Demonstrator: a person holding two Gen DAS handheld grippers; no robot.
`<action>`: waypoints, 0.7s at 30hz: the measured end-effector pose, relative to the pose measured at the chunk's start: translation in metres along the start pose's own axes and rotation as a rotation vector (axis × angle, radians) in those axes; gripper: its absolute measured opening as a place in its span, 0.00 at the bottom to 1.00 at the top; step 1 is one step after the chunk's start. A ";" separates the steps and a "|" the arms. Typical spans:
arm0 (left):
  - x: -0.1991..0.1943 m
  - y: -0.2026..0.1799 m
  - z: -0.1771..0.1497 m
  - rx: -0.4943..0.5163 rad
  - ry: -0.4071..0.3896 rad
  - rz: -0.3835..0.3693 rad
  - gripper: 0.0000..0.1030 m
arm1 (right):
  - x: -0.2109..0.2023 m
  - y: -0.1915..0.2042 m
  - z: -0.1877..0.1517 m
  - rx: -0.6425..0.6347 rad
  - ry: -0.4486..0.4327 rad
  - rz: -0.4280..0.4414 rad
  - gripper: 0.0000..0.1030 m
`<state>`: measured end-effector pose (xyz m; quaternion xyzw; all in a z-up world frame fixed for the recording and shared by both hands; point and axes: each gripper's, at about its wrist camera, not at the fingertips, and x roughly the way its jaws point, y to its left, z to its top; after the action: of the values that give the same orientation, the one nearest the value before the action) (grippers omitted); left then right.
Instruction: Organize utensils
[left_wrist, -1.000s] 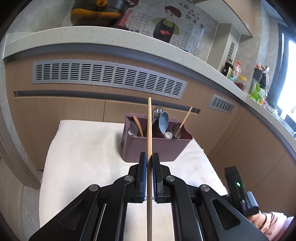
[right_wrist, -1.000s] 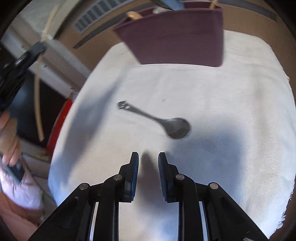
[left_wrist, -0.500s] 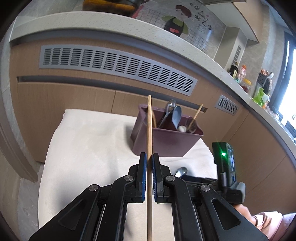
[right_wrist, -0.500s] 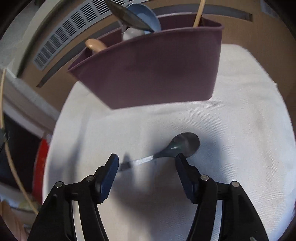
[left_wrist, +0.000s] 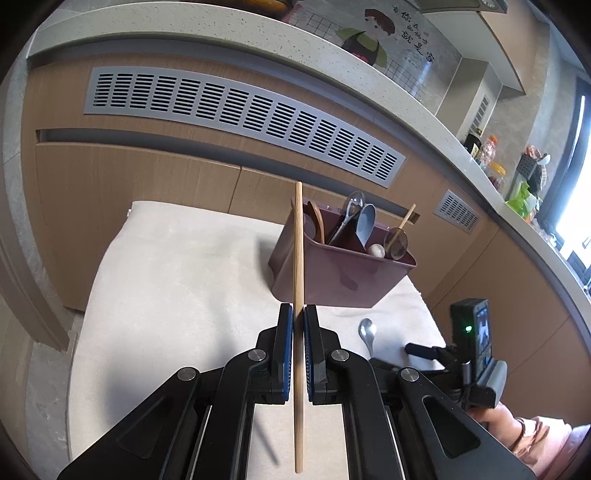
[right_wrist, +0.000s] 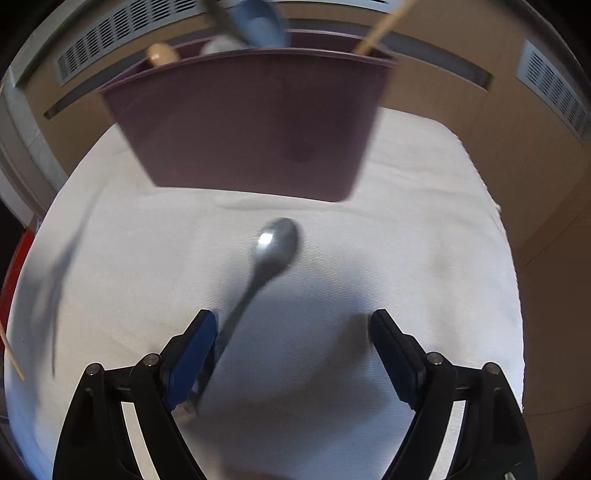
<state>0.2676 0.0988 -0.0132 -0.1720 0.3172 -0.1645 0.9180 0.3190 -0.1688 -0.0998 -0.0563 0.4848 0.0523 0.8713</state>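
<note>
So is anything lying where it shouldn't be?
Yes. One metal spoon lies flat on the white cloth in front of the purple bin, while the other utensils stand inside it. The open right tongs straddle its handle.

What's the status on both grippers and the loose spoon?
Left gripper shut on chopstick. Right gripper just opened wide over spoon, handle near one finger, not gripped. Spoon flat on cloth before bin. Nothing blocking.

grey vent grille (left_wrist: 240, 118), speckled countertop (left_wrist: 369, 77), white cloth (left_wrist: 177, 280)
</note>
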 end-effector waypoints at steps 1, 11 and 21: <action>0.001 -0.001 0.000 0.002 0.003 -0.001 0.06 | -0.001 -0.007 -0.002 0.007 -0.015 0.001 0.77; 0.005 -0.008 0.000 0.011 0.021 0.015 0.06 | 0.009 0.013 0.013 -0.072 -0.140 0.017 0.50; 0.003 -0.025 -0.002 0.034 0.006 0.028 0.06 | -0.027 0.000 0.010 -0.092 -0.172 0.107 0.24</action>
<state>0.2638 0.0752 -0.0058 -0.1514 0.3196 -0.1574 0.9221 0.3132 -0.1688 -0.0719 -0.0656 0.4077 0.1257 0.9020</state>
